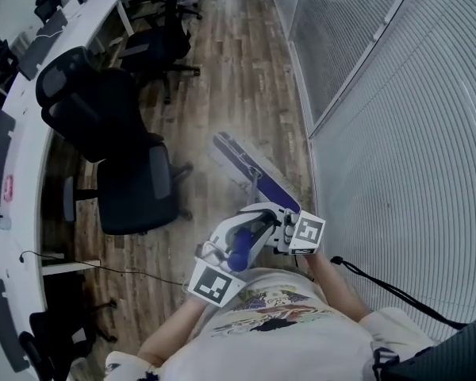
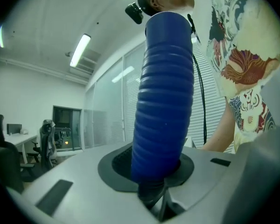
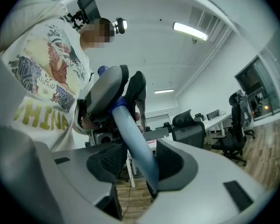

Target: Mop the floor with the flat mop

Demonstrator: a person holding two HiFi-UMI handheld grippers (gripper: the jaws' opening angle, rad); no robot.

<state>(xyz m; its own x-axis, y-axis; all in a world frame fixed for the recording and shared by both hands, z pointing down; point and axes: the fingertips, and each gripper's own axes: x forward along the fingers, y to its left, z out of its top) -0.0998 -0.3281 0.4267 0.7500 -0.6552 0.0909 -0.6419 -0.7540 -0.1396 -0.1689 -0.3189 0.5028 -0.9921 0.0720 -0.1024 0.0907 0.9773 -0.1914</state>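
Flat mop head [image 1: 254, 169] on wood floor [image 1: 238, 78], at blind-covered glass wall [image 1: 397, 133] | open aisle between wall and office chairs [image 1: 135, 189] | left gripper [image 2: 161, 171] clamps blue handle [image 2: 163, 101] | right gripper [image 3: 137, 164] jaws apart around pole [image 3: 133, 139]

Wood-plank floor [image 1: 246, 78]. Flat mop [image 1: 252, 167] has its head down on the planks, just ahead of my right gripper [image 1: 263, 222]. Two black office chairs [image 1: 135, 189] stand on it, left of my left gripper [image 1: 238, 254]; another chair [image 1: 163, 46] is further ahead-left. Thin black cable [image 1: 135, 275] trails over the planks left of that gripper.
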